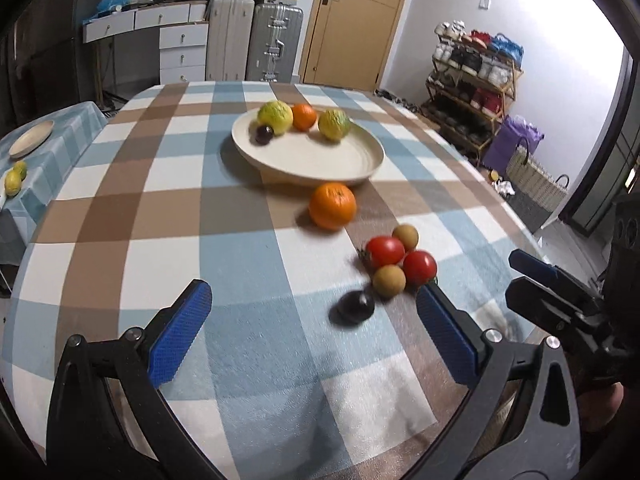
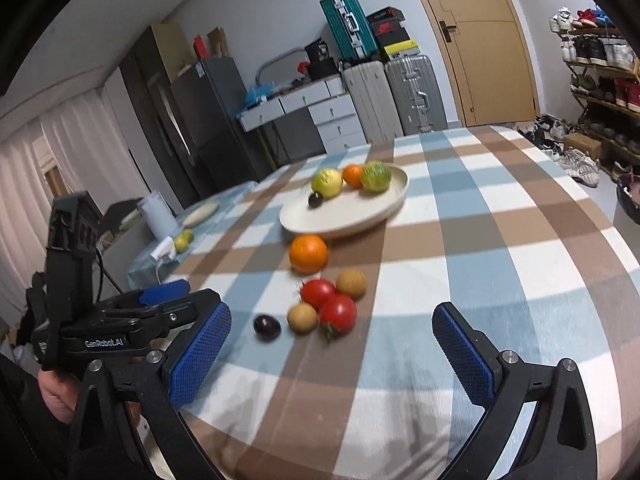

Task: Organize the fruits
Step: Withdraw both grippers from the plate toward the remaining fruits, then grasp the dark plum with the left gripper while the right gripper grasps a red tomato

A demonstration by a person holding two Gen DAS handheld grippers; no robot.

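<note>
A cream plate (image 1: 320,160) (image 2: 340,216) on the checked table holds two yellow-green citrus fruits (image 1: 275,117), a small orange (image 1: 304,117) and a dark plum (image 1: 264,134). In front of it lie a large orange (image 1: 333,205) (image 2: 308,253), two red tomatoes (image 1: 385,251) (image 2: 338,313), two brown round fruits (image 1: 389,281) (image 2: 351,284) and a dark plum (image 1: 353,307) (image 2: 266,326). My left gripper (image 1: 316,332) is open, just short of the loose plum. My right gripper (image 2: 332,356) is open and empty, near the tomatoes; it also shows in the left wrist view (image 1: 552,280).
A side table at the left holds a second plate (image 1: 31,138) and lemons (image 1: 14,178). Suitcases (image 1: 276,42), drawers, a door and a shoe rack (image 1: 472,76) stand beyond the table. A wicker basket (image 1: 536,180) sits on the floor at right.
</note>
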